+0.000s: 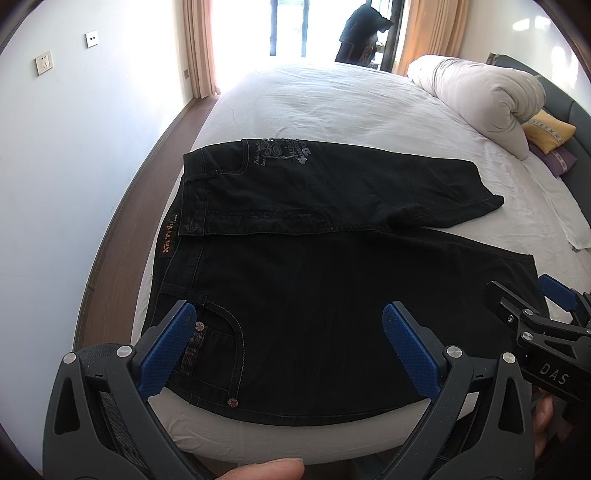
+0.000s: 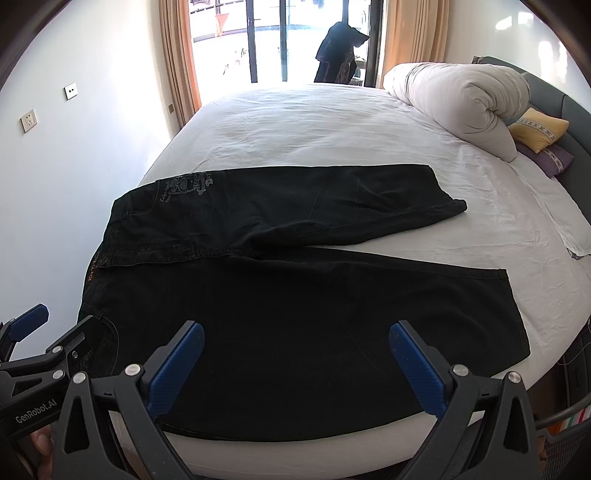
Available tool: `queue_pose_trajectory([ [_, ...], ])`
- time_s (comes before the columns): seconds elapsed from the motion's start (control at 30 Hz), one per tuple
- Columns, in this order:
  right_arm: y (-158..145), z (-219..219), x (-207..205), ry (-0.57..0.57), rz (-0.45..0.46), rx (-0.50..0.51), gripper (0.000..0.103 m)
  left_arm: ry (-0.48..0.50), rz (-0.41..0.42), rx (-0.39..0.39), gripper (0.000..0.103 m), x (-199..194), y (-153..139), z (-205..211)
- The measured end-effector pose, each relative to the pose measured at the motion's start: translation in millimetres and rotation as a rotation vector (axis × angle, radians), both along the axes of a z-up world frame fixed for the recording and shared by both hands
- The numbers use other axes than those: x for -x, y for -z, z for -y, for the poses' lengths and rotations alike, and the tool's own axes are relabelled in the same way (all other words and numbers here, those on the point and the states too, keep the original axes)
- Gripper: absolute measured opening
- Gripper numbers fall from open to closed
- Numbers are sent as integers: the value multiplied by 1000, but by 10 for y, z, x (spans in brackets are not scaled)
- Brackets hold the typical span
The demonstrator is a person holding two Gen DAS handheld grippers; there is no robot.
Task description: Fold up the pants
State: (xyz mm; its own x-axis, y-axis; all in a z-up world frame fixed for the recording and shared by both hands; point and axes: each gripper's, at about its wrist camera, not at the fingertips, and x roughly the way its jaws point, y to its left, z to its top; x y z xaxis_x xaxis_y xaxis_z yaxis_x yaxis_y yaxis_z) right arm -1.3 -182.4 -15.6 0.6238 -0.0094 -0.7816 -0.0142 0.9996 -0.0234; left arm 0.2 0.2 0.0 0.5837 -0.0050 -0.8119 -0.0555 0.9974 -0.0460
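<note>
Black pants [image 1: 314,295] lie flat on the white bed [image 1: 332,103], waistband to the left, both legs running to the right. The far leg [image 1: 351,184] angles away from the near leg. They also show in the right wrist view [image 2: 295,314]. My left gripper [image 1: 290,321] is open and empty, hovering over the near hip pocket by the bed's front edge. My right gripper [image 2: 295,341] is open and empty over the near leg. Each gripper shows in the other's view: the right one at the right edge [image 1: 524,306], the left one at the left edge [image 2: 55,328].
A rolled white duvet [image 1: 480,96] and yellow and purple pillows [image 1: 550,133] lie at the bed's far right by the headboard. A white wall [image 1: 74,147] and a strip of wood floor run along the left. A dark garment [image 1: 362,33] hangs by the window.
</note>
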Motion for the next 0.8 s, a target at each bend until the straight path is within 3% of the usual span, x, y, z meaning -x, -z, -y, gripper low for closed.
queue_pose_trajectory([
  [0.8,51,9,15,0,-6,-1,103,2,-6,-1,103,12,105,-23],
])
